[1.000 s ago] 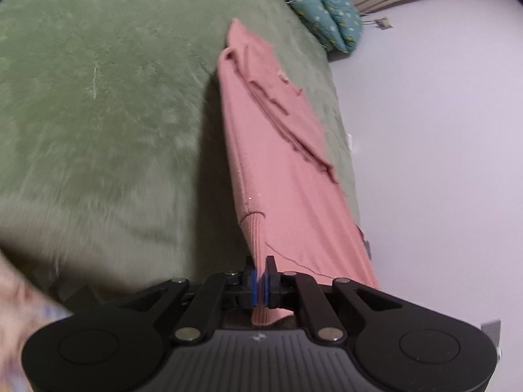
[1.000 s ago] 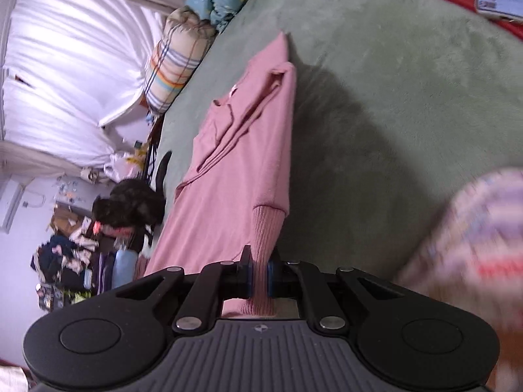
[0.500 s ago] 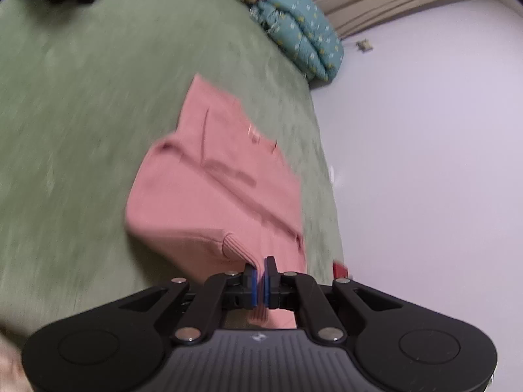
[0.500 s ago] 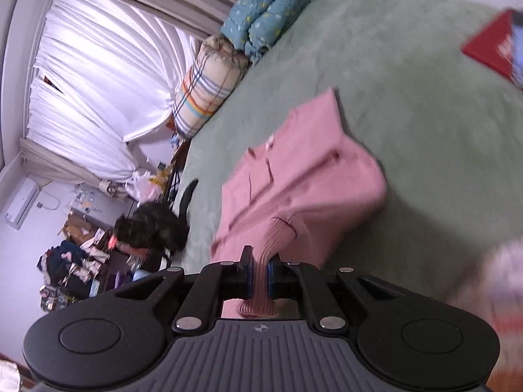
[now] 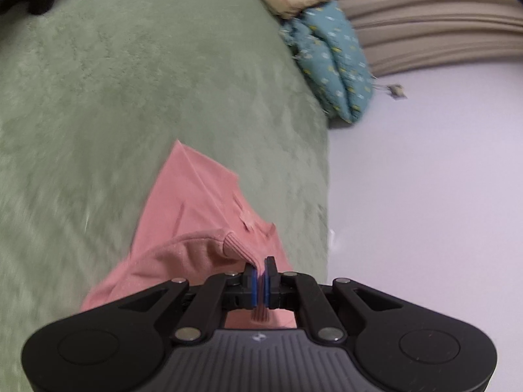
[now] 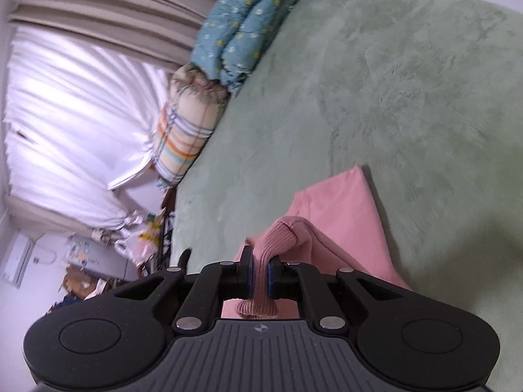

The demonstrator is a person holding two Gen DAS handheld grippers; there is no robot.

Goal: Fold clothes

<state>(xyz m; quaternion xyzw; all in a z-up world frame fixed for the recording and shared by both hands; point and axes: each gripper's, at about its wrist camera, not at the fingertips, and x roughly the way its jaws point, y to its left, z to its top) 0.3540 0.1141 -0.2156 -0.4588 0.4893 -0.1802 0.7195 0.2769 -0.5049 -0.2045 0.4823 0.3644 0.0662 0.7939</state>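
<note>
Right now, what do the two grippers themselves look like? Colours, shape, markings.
Both match. The left gripper and right gripper have black linkage arms with silver pivot pins, blue pads on black fingers, and a wide black body with round recesses at each end. A grey ribbed centre panel carries a small logo. No cables or sleeves visible.

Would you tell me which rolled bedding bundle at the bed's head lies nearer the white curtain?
The cream plaid bundle; the teal floral quilt sits farther, by the beige drapes.
</note>
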